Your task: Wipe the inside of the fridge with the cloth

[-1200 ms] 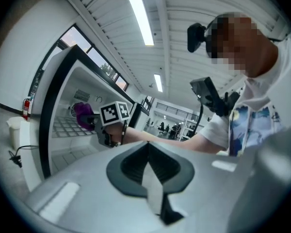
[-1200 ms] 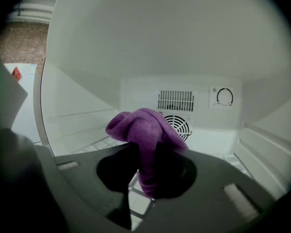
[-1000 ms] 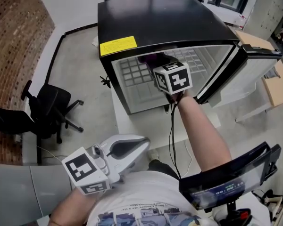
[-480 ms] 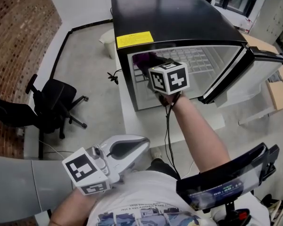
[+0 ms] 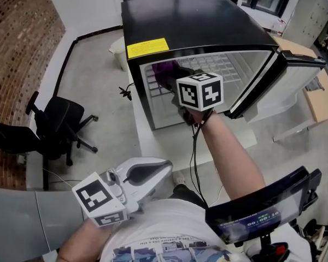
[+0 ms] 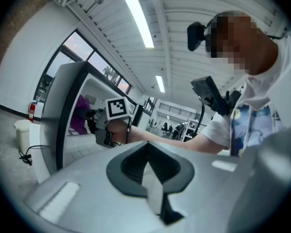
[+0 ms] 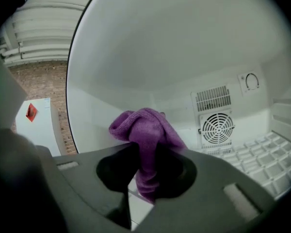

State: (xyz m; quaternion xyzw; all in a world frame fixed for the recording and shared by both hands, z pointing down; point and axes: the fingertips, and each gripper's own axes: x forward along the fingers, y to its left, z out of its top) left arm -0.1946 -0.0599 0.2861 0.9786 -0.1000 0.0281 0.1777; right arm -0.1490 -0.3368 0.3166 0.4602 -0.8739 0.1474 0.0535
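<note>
Right gripper (image 7: 146, 171) of mine is clamped on the purple cloth (image 7: 144, 127), holding it inside the open fridge (image 5: 197, 21) close to the left inner wall. The round fan grille (image 7: 217, 128) on the back wall sits off to its right. My left gripper (image 6: 148, 166) hangs by my waist, jaws together on nothing.

Small black fridge (image 5: 197, 23) with a yellow sticker (image 5: 147, 48) up top of the frame, its door (image 5: 287, 86) swung open to the right. Right gripper (image 5: 177, 76) is reaching into the white inside, with a purple cloth (image 5: 165, 70) bunched at its front. Left gripper (image 5: 147, 173) sits lower left by the person's shirt. Black office chair (image 5: 60, 124) on the floor at the left.
</note>
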